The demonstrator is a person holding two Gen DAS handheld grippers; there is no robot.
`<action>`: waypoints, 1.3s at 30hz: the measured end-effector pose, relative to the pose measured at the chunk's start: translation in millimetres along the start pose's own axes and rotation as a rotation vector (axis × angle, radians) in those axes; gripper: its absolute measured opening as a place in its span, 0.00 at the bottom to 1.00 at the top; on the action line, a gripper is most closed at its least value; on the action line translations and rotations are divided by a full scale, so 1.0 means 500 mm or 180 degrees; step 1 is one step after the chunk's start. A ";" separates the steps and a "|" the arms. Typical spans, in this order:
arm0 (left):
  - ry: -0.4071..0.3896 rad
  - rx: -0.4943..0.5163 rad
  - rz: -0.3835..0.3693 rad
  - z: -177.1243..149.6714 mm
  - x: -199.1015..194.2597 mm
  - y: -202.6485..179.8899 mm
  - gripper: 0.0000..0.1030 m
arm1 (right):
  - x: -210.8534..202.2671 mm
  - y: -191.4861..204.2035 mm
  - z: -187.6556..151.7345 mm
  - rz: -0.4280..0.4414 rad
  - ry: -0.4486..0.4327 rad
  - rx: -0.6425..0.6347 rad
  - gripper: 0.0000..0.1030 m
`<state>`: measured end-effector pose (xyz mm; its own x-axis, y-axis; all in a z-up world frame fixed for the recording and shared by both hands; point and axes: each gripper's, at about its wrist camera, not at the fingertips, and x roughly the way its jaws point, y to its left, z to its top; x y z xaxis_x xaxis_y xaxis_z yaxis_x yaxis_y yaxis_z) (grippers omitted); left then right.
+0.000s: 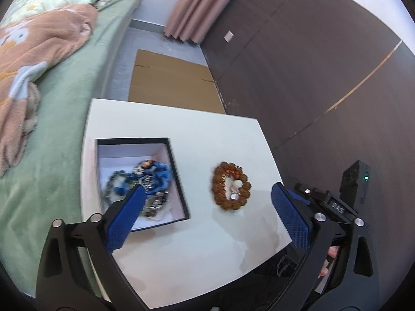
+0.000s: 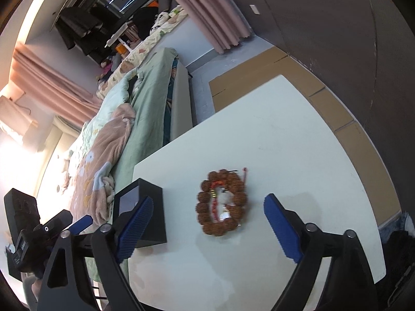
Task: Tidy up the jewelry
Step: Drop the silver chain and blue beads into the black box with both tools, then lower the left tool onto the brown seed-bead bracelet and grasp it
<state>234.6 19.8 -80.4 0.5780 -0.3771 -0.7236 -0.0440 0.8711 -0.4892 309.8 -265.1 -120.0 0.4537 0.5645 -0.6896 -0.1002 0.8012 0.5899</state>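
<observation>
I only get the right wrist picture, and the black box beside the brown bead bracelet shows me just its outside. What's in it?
Observer: The left wrist view looks down into the black box. A tangled pile of blue and silver jewelry lies inside.
Operator: Is it full?
Observer: No. The pile sits toward the near end, and the far end is bare white inside.
Operator: Is the other tool holding anything?
Observer: No. The left gripper has its fingers spread wide with nothing gripped. The bead bracelet lies beyond them, outside the box.
</observation>
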 end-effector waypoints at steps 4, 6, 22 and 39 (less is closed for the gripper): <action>0.0178 0.0064 0.0003 0.000 0.042 -0.028 0.74 | 0.015 -0.046 -0.006 0.0057 -0.0013 0.0153 0.76; 0.0261 0.0112 0.0013 0.000 0.067 -0.045 0.67 | 0.024 -0.071 -0.010 0.0106 0.0004 0.0249 0.74; 0.0674 0.0092 0.0244 -0.016 0.258 -0.105 0.42 | 0.019 -0.136 -0.008 0.0100 0.0068 0.0543 0.67; 0.0752 0.0115 0.0694 -0.046 0.325 -0.087 0.21 | 0.021 -0.142 -0.005 0.0142 0.0155 0.0533 0.66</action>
<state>311.7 -86.7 -187.9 0.3527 -0.2394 -0.9046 -0.1145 0.9484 -0.2956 319.4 -315.6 -170.1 0.4083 0.6109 -0.6784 0.0316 0.7332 0.6793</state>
